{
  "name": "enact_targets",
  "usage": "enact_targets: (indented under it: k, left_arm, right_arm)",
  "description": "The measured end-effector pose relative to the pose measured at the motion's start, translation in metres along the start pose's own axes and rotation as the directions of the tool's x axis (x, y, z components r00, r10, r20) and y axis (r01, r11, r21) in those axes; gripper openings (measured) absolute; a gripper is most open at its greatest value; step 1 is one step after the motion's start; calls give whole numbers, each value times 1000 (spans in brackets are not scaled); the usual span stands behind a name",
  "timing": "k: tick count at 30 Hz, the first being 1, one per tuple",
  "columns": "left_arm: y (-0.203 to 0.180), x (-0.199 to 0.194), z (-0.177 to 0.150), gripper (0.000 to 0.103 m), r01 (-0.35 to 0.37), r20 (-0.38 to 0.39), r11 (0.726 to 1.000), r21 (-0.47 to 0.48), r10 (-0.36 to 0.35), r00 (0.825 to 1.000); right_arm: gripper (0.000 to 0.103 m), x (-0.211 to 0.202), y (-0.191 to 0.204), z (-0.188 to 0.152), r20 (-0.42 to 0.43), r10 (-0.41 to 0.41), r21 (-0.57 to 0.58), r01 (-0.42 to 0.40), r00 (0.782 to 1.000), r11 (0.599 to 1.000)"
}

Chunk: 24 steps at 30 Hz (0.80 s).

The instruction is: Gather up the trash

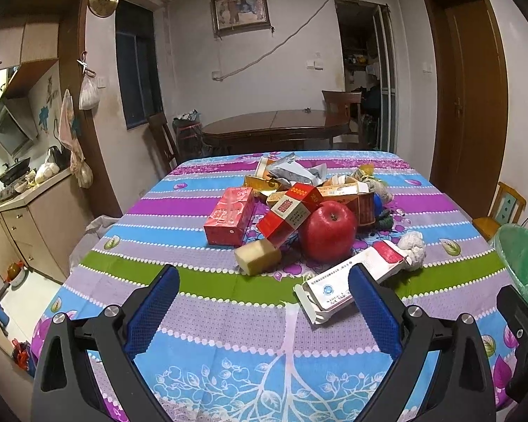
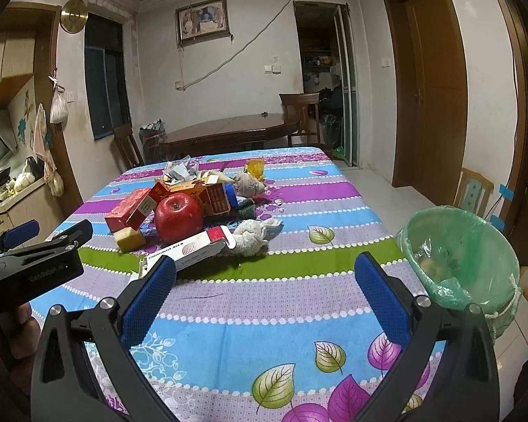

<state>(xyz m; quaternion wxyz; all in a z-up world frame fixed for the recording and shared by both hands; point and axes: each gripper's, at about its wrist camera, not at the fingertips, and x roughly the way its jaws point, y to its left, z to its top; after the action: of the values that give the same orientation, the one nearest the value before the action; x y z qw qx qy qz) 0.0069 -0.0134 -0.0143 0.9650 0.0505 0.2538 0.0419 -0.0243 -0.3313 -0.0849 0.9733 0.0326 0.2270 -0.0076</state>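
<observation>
- Dim white walls enclose a dining room, with a framed picture (image 1: 240, 10) high on the far wall, a brown door (image 1: 468, 81) on the right and a dark wooden dining table (image 1: 274, 128) at the back.
- Nearer, a counter (image 1: 228, 316) wears a cloth striped in blue, purple, lilac and green, printed with leaves.
- Trash sits heaped near the middle of the counter: a red carton (image 1: 230, 217) on the left, a red and white box (image 1: 289, 215) leaning against a large red apple (image 1: 327, 231), and crumpled wrappers (image 1: 292, 172) behind them.
- A pale yellow block (image 1: 257, 257) lies just in front of the red carton.
- A flattened white box with a red end (image 1: 352, 277) lies nearest the front edge, beside a wadded white tissue (image 1: 414, 248).
- The left hand-held gripper (image 1: 264, 313) hangs above the cloth with its blue pads spread wide, grasping nothing; its right pad overlaps the flattened white box in the left wrist view, though contact cannot be judged.
- The right hand-held gripper (image 2: 265, 304) is likewise spread wide and empty, over bare cloth in front of the heap.
- A bin lined with a green plastic bag (image 2: 464, 263) stands on the floor just off the counter's right edge, with some scraps inside.
- At the left edge of the right wrist view, the black body of the left tool shows, with part of a hand beneath it.
</observation>
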Motion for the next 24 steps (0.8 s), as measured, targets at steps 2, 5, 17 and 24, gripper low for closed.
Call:
enact_targets:
  k: [2, 5, 17, 24]
  left_arm:
    - [-1, 1, 0, 96, 1, -2, 1000, 2, -1, 1000]
    - [-2, 1, 0, 96, 0, -5, 1000, 6, 0, 1000]
    - [-2, 4, -3, 96, -2, -16, 1000, 11, 2, 1000]
    - [-2, 5, -4, 96, -4, -17, 1000, 12, 4, 1000]
  right_arm:
    - [98, 2, 1, -1, -5, 2, -1, -2, 1000, 1000]
    - [98, 5, 1, -2, -15, 4, -7, -4, 1000, 1000]
    - [98, 11, 2, -5, -39, 4, -17, -4, 999, 1000]
    - [98, 13, 2, -6, -49, 4, -19, -5, 999, 1000]
